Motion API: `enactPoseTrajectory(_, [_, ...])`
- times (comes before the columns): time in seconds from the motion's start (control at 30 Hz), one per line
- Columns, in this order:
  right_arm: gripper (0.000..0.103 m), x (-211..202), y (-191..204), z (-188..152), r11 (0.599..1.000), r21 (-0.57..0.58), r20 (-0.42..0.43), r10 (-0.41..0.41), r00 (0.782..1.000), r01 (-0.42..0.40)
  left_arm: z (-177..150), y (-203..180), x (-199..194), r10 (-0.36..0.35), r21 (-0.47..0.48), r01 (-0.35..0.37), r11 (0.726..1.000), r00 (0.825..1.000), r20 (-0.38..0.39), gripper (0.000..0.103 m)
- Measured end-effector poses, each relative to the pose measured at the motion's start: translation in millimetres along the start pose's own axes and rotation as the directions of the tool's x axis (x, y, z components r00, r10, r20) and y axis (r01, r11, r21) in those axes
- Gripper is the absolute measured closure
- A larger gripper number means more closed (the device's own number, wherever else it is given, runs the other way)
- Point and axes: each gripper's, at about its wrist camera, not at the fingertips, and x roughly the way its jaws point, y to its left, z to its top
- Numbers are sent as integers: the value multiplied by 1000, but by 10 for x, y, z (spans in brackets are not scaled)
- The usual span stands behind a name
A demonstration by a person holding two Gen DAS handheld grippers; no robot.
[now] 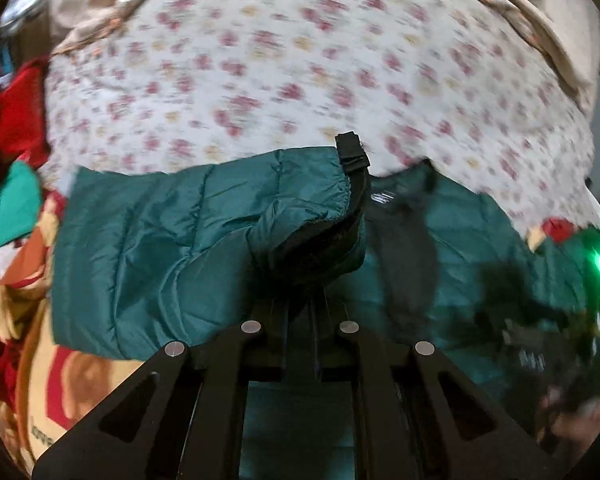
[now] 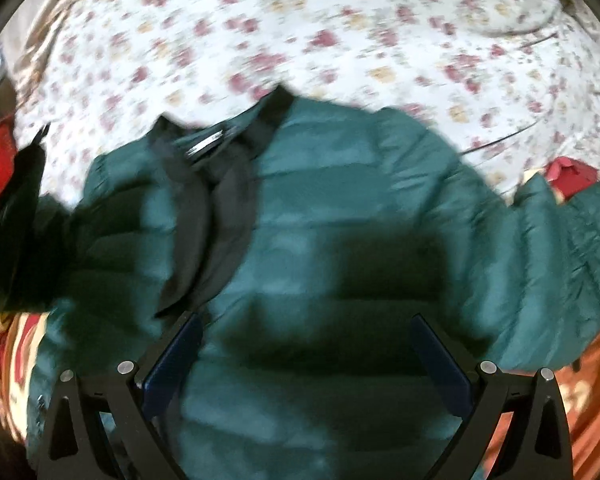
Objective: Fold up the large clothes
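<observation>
Jacket (image 2: 340, 216) lies on the floral sheet (image 2: 300, 40). My left gripper (image 1: 300, 300) pinches its sleeve (image 1: 204, 240), folding it inward; my right gripper (image 2: 306, 364) hovers spread. Next, lay the sleeve flat.

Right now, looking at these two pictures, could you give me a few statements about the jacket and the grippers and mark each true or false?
1. The left gripper is shut on the jacket's sleeve. True.
2. The right gripper is clamped on the collar. False: its jaws stand open above the jacket, holding nothing.
3. The jacket is red. False: it is teal green, with a dark collar.
4. The jacket lies on a flowered sheet. True.
5. The jacket's other sleeve is already folded across the front. False: it lies out to the side.
</observation>
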Motion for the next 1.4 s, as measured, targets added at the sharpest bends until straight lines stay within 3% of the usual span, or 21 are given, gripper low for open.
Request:
enactPoseTrajectory(0.23, [0, -62, -497, 113, 993, 115, 27, -9, 1000, 6, -155, -702, 274, -74, 91, 81, 993, 994, -77, 96])
enactPoseTrajectory(0.4, [0, -66, -660, -13, 991, 132, 10, 11, 1000, -12, -354, -985, 593, -133, 101, 151, 983, 977, -166, 94])
enactPoseTrajectory(0.5, [0, -75, -716, -39, 989, 148, 2, 30, 1000, -30, -441, -1013, 705, -181, 91, 206, 974, 957, -226, 89])
enactPoseTrajectory(0.57, [0, -104, -718, -46, 985, 159, 3, 61, 998, -60, -449, -946, 662, -229, 59, 250, 966, 942, -246, 83])
enactPoseTrajectory(0.67, [0, -159, -633, -60, 983, 151, 2, 109, 994, -108, -406, -763, 469, -318, -5, 328, 945, 913, -257, 59])
enactPoseTrajectory(0.73, [0, -186, -516, -66, 978, 140, -1, 158, 987, -156, -359, -613, 259, -311, -7, 317, 948, 926, -215, 40])
enactPoseTrajectory(0.8, [0, -170, -363, -77, 970, 128, -14, 208, 978, -205, -297, -423, 25, -270, 6, 273, 962, 952, -144, 33])
enactPoseTrajectory(0.93, [0, 26, -70, -96, 962, 103, -61, 261, 963, -254, -203, 4, -277, -121, 0, 121, 993, 992, -24, 33])
enactPoseTrajectory(1.0, [0, 172, 43, -104, 965, 92, -70, 250, 966, -244, -200, 180, -294, -39, -15, 40, 999, 999, 15, 33])
enactPoseTrajectory(1.07, [9, 324, 133, -124, 965, 86, -77, 256, 964, -249, -212, 327, -249, 27, -36, -26, 999, 1000, 15, 33])
enactPoseTrajectory(1.13, [60, 430, 185, -146, 961, 74, -88, 271, 959, -265, -226, 476, -173, 46, -63, -46, 997, 999, -9, 33])
enactPoseTrajectory(1.2, [69, 441, 249, -152, 966, 37, -82, 258, 963, -256, -244, 559, -103, 51, -85, -53, 995, 998, -23, 33])
enactPoseTrajectory(1.23, [79, 393, 267, -136, 968, 14, -65, 250, 966, -250, -251, 586, -67, 64, -92, -66, 994, 998, -29, 33])
enactPoseTrajectory(1.4, [83, 85, 115, 31, 986, -46, 57, 163, 985, -161, -245, 626, 122, 81, -97, -86, 992, 995, -57, 33])
